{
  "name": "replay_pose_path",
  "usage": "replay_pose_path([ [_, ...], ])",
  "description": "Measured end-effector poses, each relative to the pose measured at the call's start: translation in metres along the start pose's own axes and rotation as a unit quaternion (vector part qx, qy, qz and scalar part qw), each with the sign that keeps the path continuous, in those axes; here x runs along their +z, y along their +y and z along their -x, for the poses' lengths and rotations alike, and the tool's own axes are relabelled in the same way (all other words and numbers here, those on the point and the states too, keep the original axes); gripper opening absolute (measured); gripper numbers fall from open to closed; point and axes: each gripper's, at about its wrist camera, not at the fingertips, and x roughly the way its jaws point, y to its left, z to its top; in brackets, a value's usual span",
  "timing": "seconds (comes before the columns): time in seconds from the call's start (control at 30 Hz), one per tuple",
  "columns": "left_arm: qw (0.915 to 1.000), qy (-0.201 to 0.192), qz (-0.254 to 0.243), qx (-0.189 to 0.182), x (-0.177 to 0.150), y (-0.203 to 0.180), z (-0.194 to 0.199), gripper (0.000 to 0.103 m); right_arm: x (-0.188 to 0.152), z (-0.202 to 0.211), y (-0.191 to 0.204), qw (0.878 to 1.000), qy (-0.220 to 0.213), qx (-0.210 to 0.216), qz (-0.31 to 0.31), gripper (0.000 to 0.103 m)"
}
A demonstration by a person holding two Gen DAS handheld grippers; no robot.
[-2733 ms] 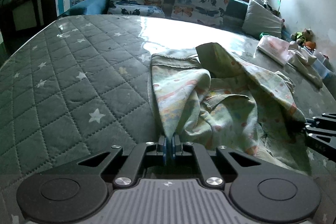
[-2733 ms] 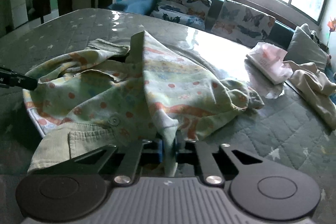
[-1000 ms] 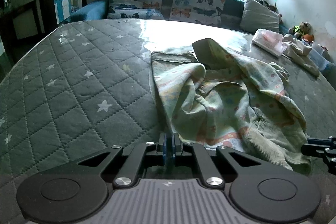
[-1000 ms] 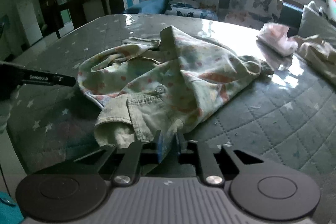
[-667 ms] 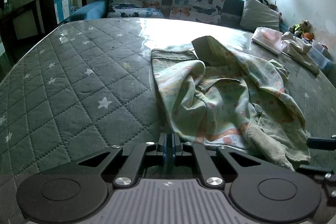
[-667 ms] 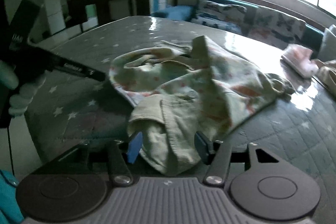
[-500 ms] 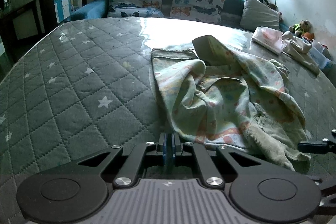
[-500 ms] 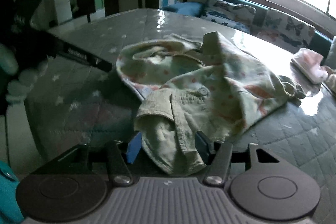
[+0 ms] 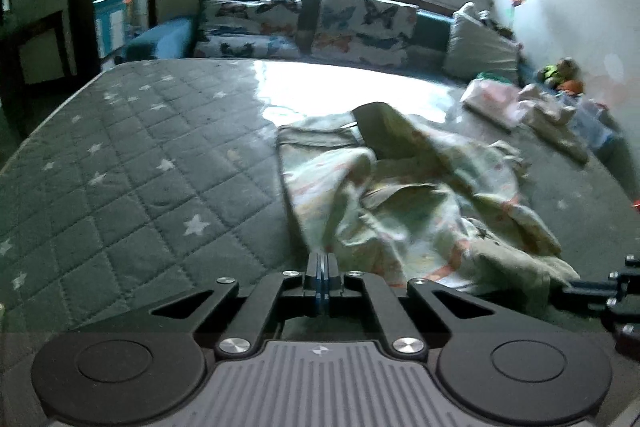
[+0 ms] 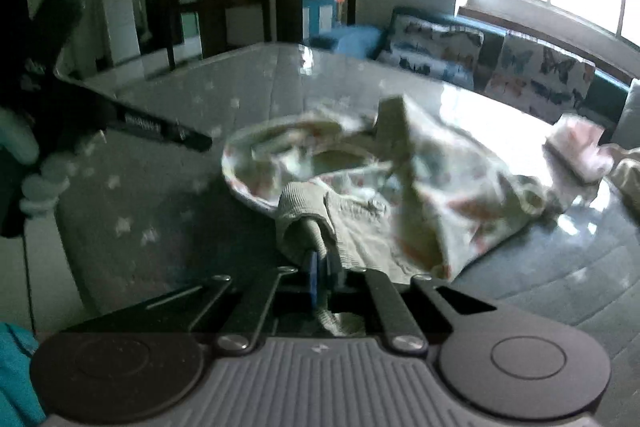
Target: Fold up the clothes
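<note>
A crumpled pale patterned garment (image 9: 416,195) lies on the grey quilted star mattress (image 9: 152,163). My left gripper (image 9: 321,267) is shut on the garment's near hem at its left corner. In the right wrist view the same garment (image 10: 420,179) spreads ahead, with a ribbed corduroy cuff (image 10: 304,211) nearest. My right gripper (image 10: 318,267) is shut on that cuff. The left gripper shows in the right wrist view (image 10: 160,129) at the garment's far left edge. The right gripper shows in the left wrist view (image 9: 600,291) at the lower right.
A sofa with butterfly cushions (image 9: 320,27) runs along the far side under the window. A folded pink cloth (image 9: 492,99) and a cream garment (image 9: 552,115) lie at the mattress's far right. A dark cabinet (image 10: 216,23) stands beyond the left edge.
My right gripper let go of the garment's edge, opened around the corduroy cuff, and has now shut on it. My left gripper has kept its hold on the hem throughout.
</note>
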Motion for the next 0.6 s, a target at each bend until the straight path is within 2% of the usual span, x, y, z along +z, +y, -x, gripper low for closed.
replay_pose_path([
  [0.13,1.0000,0.005,0.007,0.003,0.003,-0.001,-0.005,0.009,0.002,0.016,-0.002,1.000,-0.002,0.008,0.008,0.003],
  [0.2,0.9999,0.011,0.010,0.008,0.003,0.000,-0.009,0.012,-0.003,0.018,0.001,1.000,0.010,0.014,0.020,0.003],
  [0.23,0.9998,0.015,0.011,0.009,0.003,0.000,-0.011,0.017,-0.006,0.019,0.003,0.999,0.017,0.017,0.027,0.003],
  [0.3,0.9997,0.022,0.010,0.011,0.002,0.000,-0.017,0.020,-0.014,0.016,0.005,0.999,0.034,0.021,0.034,0.003],
  [0.37,0.9993,0.030,0.014,0.019,0.001,0.000,-0.025,0.039,-0.022,0.009,0.006,0.998,0.050,0.026,0.029,0.003],
  [0.4,0.9990,0.033,0.016,0.025,0.000,0.000,-0.029,0.042,-0.025,0.005,0.007,0.998,0.055,0.027,0.029,0.003],
  [0.6,0.9982,0.051,0.023,0.021,-0.004,0.001,-0.043,0.043,-0.035,-0.015,0.010,0.995,0.089,0.036,0.040,0.007],
])
